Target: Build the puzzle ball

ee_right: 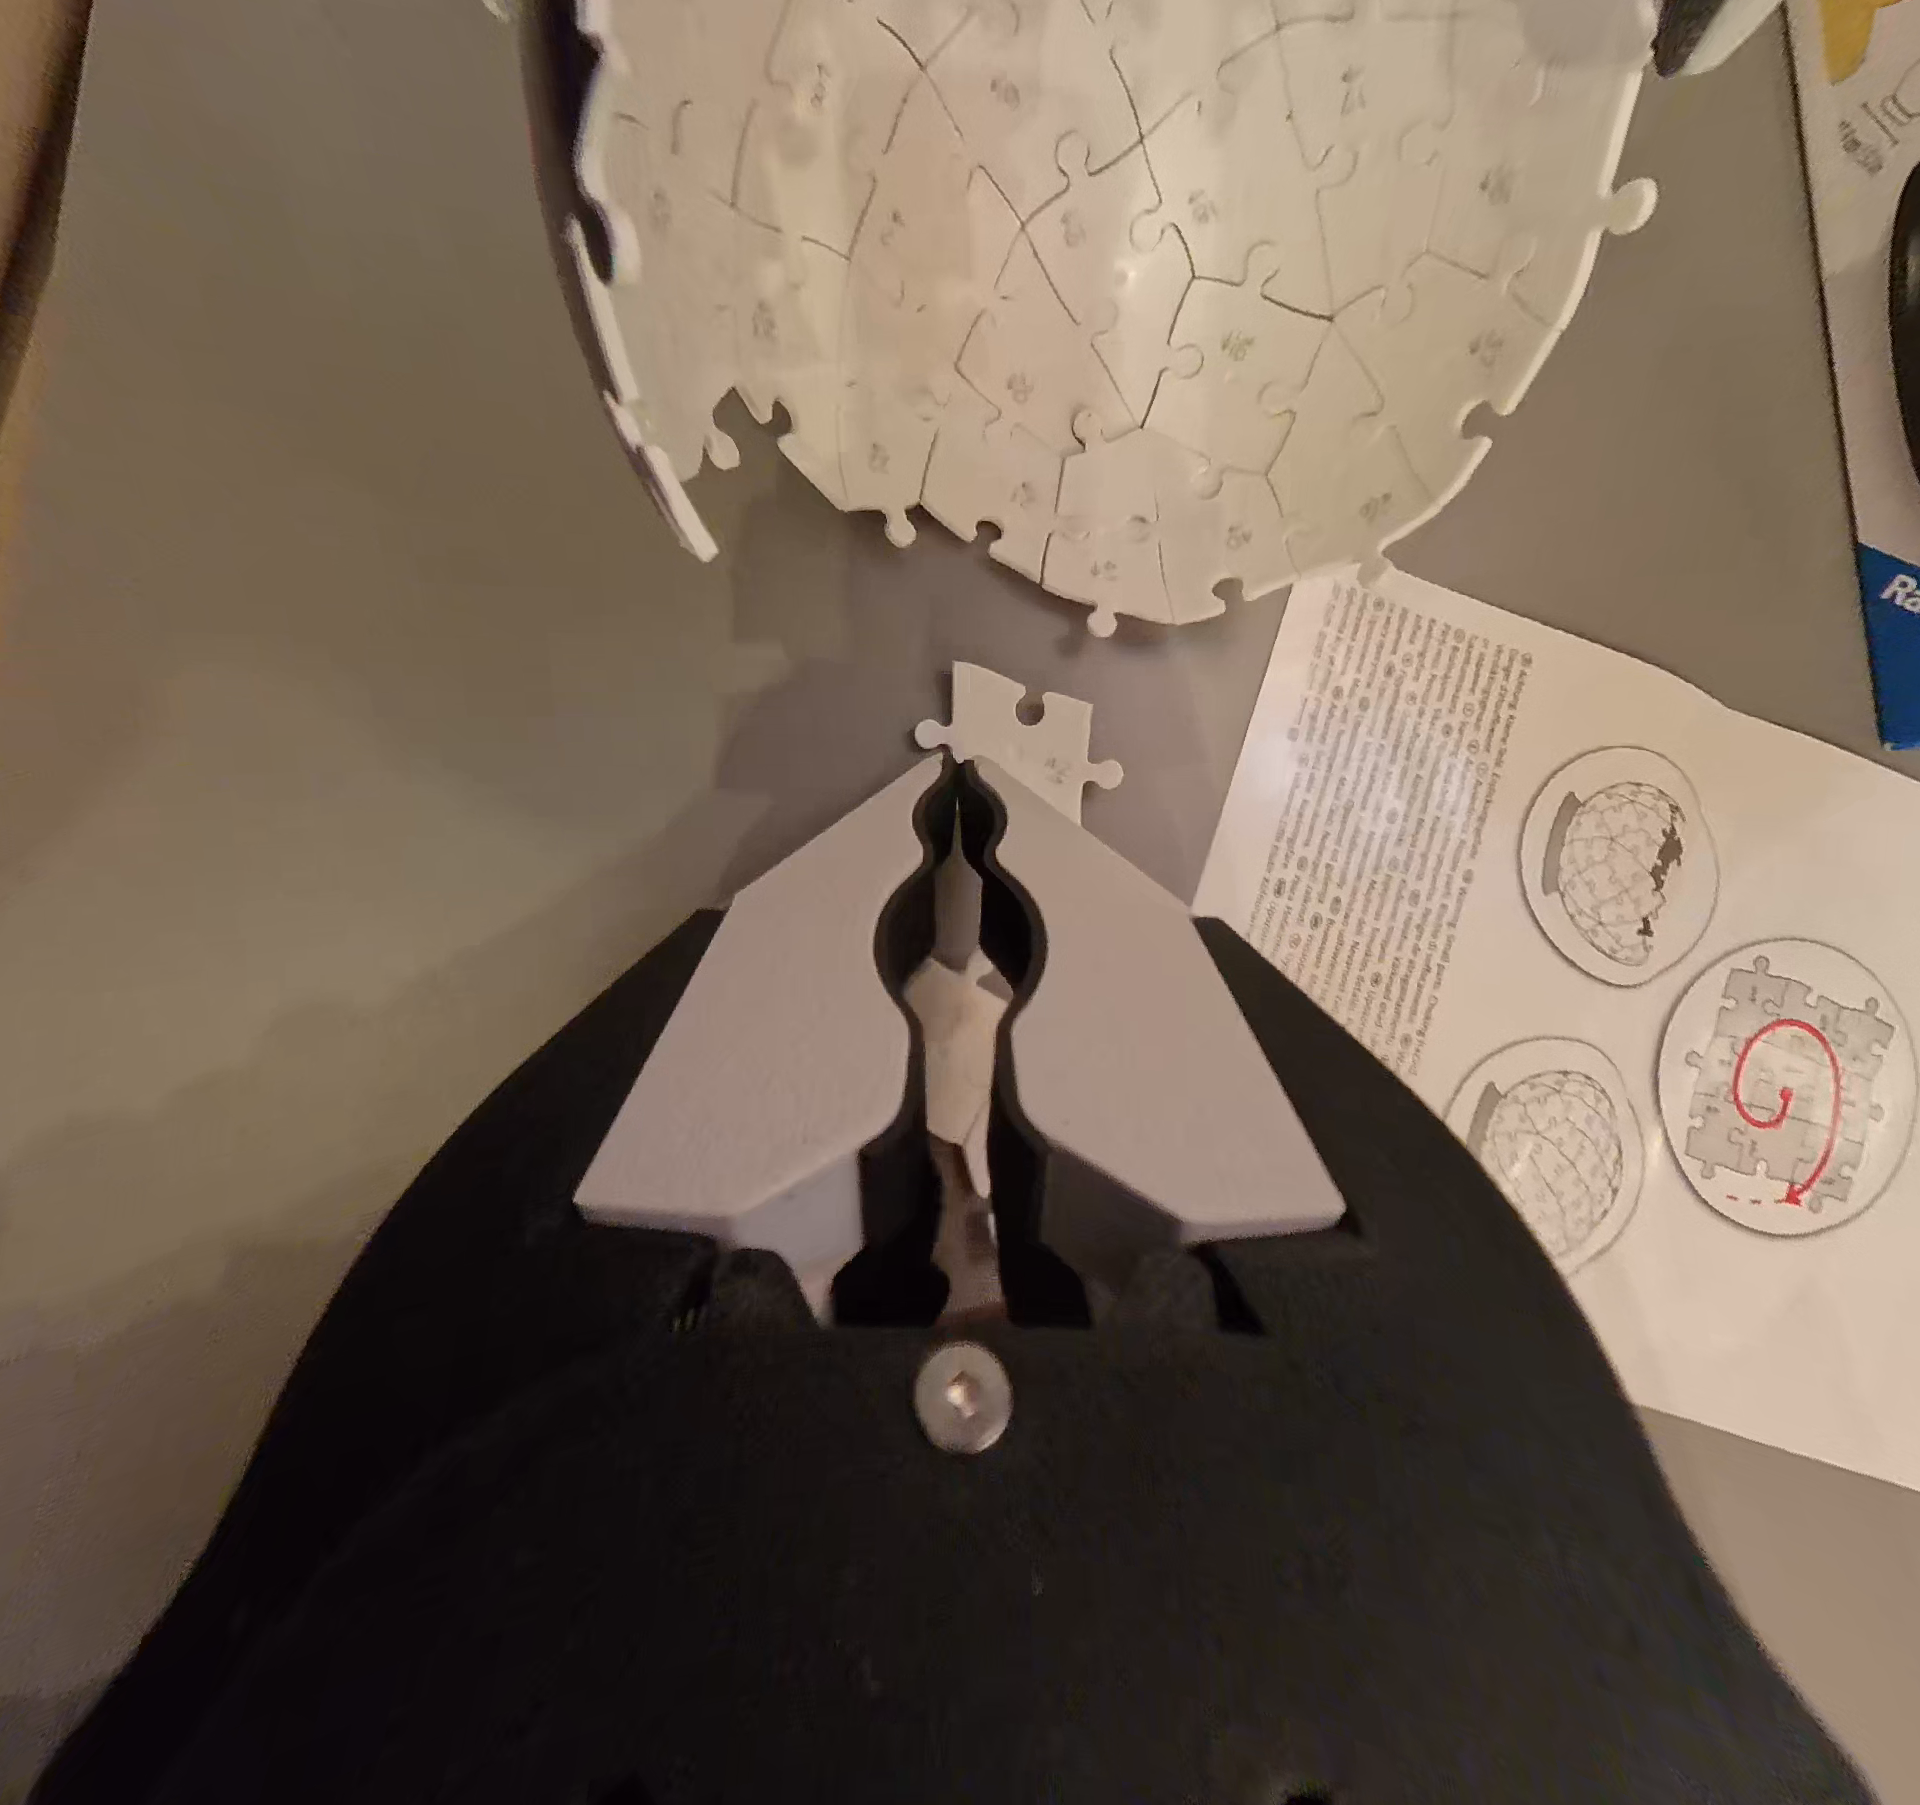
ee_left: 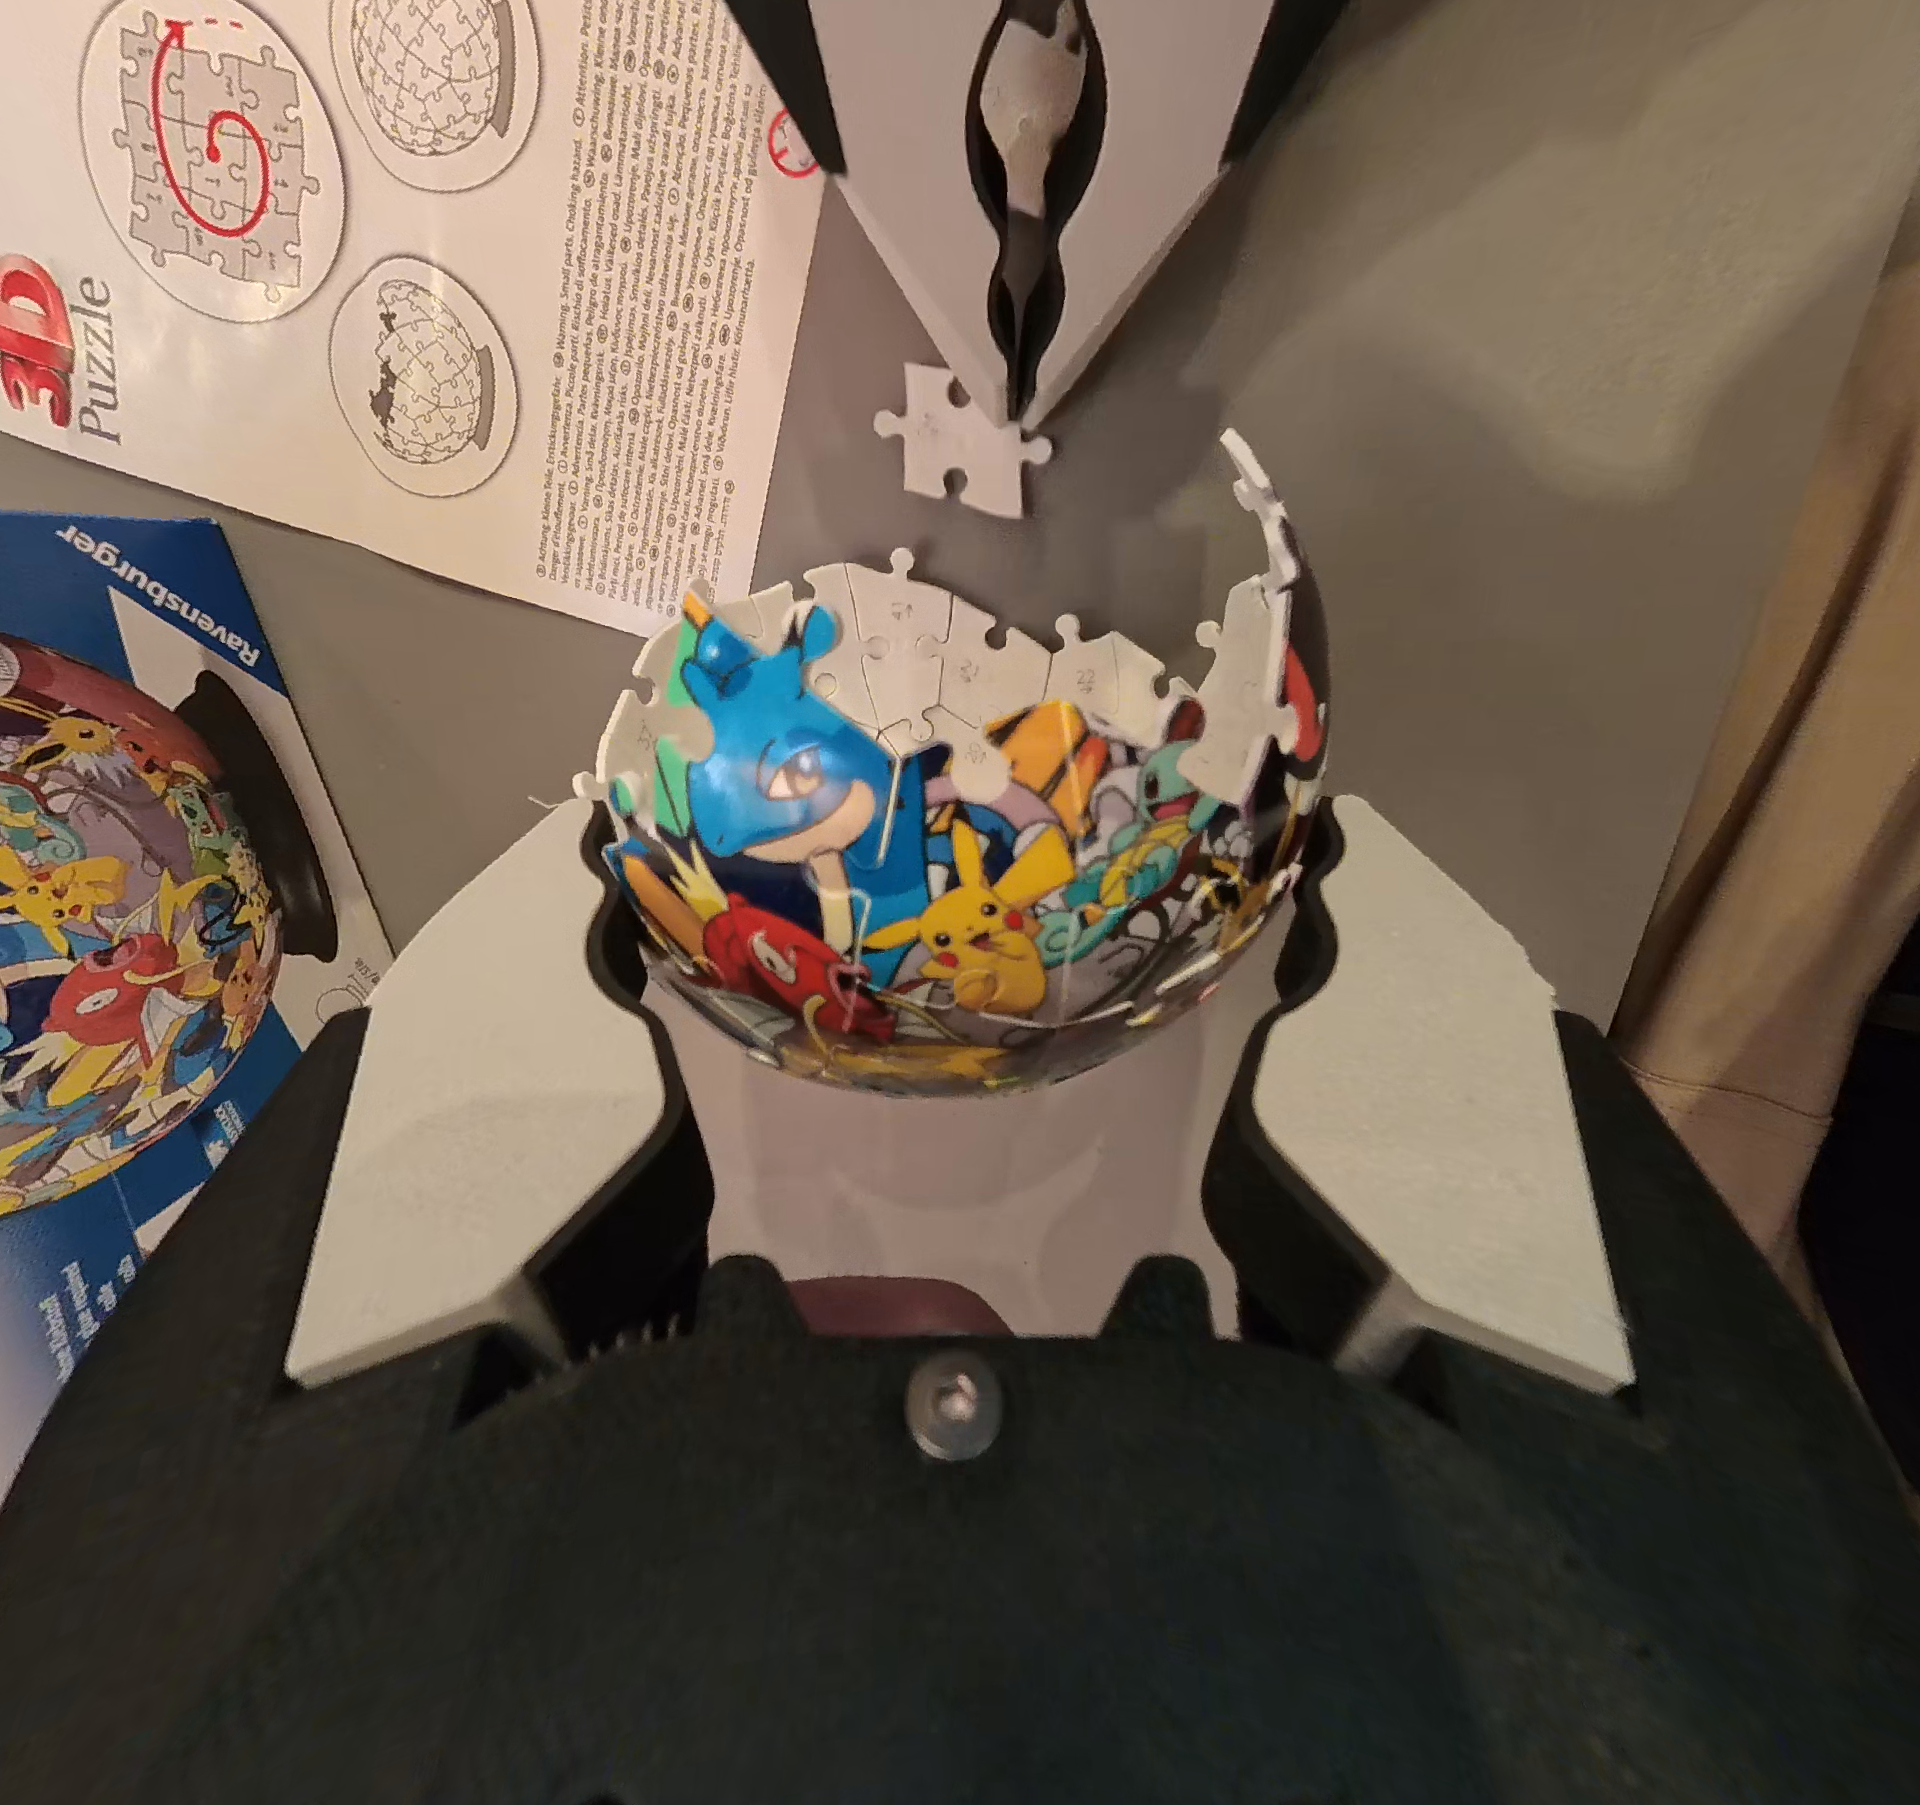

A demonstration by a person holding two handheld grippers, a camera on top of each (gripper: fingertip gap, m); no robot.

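Left gripper [ee_left: 961,882] is clamping the half-built puzzle ball [ee_left: 966,820] on both sides, while the right gripper [ee_left: 1023,410] is pinching 1 white puzzle piece [ee_left: 961,451] just above its rim.

The half-built puzzle ball [ee_left: 956,851] looks like hard plastic: its printed outside is glossy and catches highlights, while the inside [ee_right: 1091,228] is smooth off-white with a soft sheen. The loose puzzle piece [ee_right: 1023,732] at frame centre shows the same plain white back. Both grippers have matt white fingers [ee_left: 488,1080] with a faintly grainy surface, set in rough, black, granular bodies, each with a shiny metal screw [ee_right: 962,1408]. The instruction sheet [ee_left: 416,197] is slightly glossy paper; the box [ee_left: 135,820] is glossy printed cardboard. The tabletop [ee_right: 312,612] is smooth matt grey.
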